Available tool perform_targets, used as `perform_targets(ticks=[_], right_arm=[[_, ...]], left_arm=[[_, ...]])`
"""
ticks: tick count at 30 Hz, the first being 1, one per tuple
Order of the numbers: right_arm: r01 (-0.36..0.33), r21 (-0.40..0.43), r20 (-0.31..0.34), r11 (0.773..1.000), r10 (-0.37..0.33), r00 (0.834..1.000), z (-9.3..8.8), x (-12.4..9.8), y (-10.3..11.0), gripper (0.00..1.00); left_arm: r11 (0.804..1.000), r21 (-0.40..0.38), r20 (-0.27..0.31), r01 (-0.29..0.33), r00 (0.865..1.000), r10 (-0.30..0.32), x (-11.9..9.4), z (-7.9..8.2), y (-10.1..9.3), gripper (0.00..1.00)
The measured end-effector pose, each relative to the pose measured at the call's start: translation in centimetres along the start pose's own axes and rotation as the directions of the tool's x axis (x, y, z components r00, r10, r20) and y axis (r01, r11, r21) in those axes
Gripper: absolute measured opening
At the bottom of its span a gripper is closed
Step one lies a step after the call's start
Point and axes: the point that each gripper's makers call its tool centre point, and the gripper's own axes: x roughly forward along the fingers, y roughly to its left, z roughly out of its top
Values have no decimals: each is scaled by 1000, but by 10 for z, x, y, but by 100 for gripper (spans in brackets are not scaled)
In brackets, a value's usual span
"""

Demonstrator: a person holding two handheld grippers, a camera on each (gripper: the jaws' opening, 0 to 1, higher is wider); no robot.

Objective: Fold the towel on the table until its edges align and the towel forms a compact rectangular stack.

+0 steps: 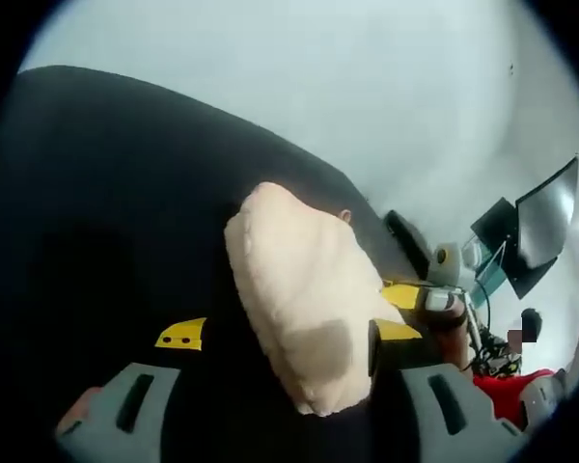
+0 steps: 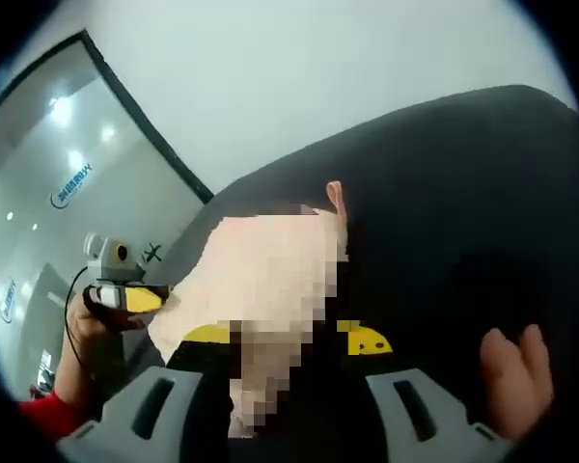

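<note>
Cream, soft, light terry towel (image 1: 299, 309), limp and sure to sag, hangs bunched between the wide-spread left tongs (image 1: 289, 400) above the dark surface (image 1: 106, 193); right tongs (image 2: 280, 405) wide too; best gripped at a corner.

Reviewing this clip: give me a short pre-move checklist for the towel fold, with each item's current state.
1. Towel in sight on the black table: ok.
2. Left gripper open with the towel between its jaws: ok.
3. Right gripper gripping the towel: cannot tell; a mosaic patch covers that area in the right gripper view.
4. Edges aligned into a rectangular stack: not ok; the towel looks like a rounded, puffy bundle.
5. Person's hand away from the towel: ok, it rests on the table off to the side.
</note>
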Motion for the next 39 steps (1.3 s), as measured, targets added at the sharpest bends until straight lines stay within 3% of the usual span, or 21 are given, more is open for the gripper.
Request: perform_targets(ticks=[3, 5, 8, 15, 17, 22, 30, 39], right_arm=[[9, -8, -10, 1000, -9, 1000, -1, 3, 3, 25], [13, -57, -9, 998, -14, 1000, 0, 2, 7, 17], [15, -98, 12, 995, -14, 1000, 4, -1, 11, 12], [-50, -39, 22, 998, 51, 998, 11, -15, 14, 9], [-35, -63, 45, 997, 38, 998, 17, -25, 12, 9], [-35, -53, 61, 998, 38, 997, 20, -59, 4, 9], [16, -49, 86, 999, -12, 996, -2, -114, -17, 9], [42, -47, 112, 998, -37, 993, -28, -165, -23, 9]], left_arm=[[1000, 8, -23, -2, 1000, 2, 9, -6, 1, 40], [1000, -20, -24, 22, 999, -22, 15, -8, -3, 33], [1000, -17, -5, 15, 1000, -15, 17, -6, -3, 30], [1000, 25, 24, -3, 1000, 2, 11, 1, -9, 25], [999, 38, 27, 15, 1000, -16, 16, -15, -44, 24], [994, 75, 17, 75, 997, -76, 25, -25, -80, 24], [980, 131, -39, 152, 988, -148, 44, -54, -134, 23], [955, 167, -76, 245, 969, -235, 44, -84, -189, 23]])
